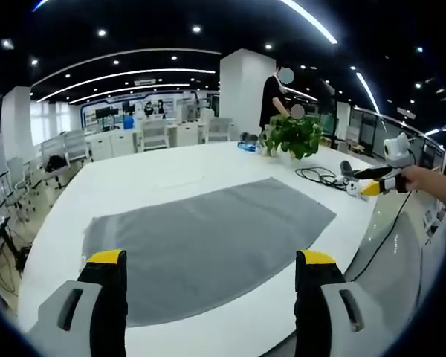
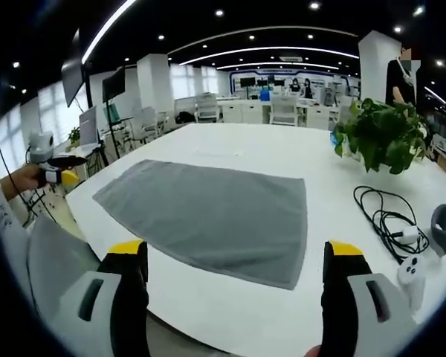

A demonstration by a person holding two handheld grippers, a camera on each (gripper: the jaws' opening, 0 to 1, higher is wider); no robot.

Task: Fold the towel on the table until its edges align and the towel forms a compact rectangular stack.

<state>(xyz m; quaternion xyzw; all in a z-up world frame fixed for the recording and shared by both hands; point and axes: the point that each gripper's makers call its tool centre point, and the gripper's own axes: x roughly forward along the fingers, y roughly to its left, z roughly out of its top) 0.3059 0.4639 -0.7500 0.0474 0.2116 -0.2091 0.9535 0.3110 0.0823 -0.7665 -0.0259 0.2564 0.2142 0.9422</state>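
Observation:
A grey towel [image 1: 208,242] lies spread flat on the white table [image 1: 149,182], unfolded. In the left gripper view my left gripper [image 1: 212,264] hovers open above the towel's near edge, nothing between its yellow-tipped jaws. The right gripper [image 1: 372,182] shows at the right of that view, held in a hand off the table's edge. In the right gripper view the same towel [image 2: 215,216] stretches across the table [image 2: 282,149], and my right gripper [image 2: 234,256] stands open above its near edge. The left gripper [image 2: 59,169] appears at the far left, held in a hand.
A potted green plant [image 1: 293,136] [image 2: 383,134] stands near the table's far side. A black cable [image 2: 383,219] and a small controller [image 2: 438,227] lie beside the towel's end. Office desks and chairs and standing people fill the background.

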